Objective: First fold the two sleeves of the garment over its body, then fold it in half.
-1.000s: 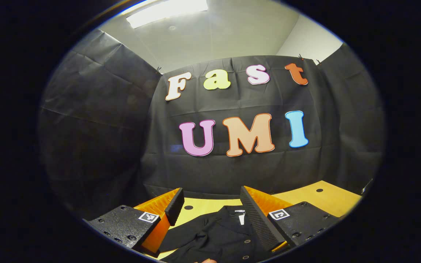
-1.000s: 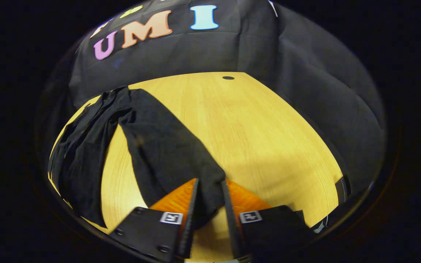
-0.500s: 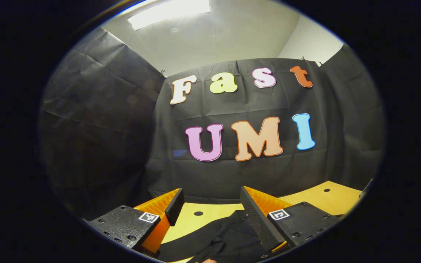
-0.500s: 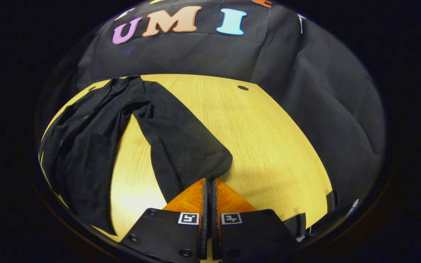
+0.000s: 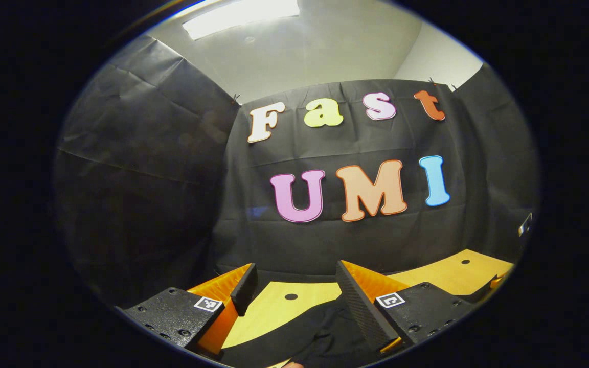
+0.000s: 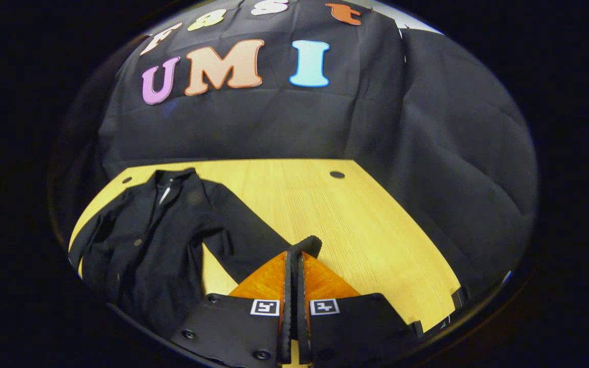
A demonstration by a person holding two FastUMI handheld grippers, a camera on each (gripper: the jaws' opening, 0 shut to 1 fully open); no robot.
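Black cloth walls [image 6: 427, 153] close in a pale wooden table [image 6: 356, 214] under a white ceiling with a lit panel [image 5: 243, 13]. A black garment [image 6: 156, 240] lies spread at the table's left. The right gripper [image 6: 293, 255] is clamped on its sleeve end [image 6: 307, 244]; the left gripper [image 5: 294, 291] gapes wide above the cloth. No writing is legible.
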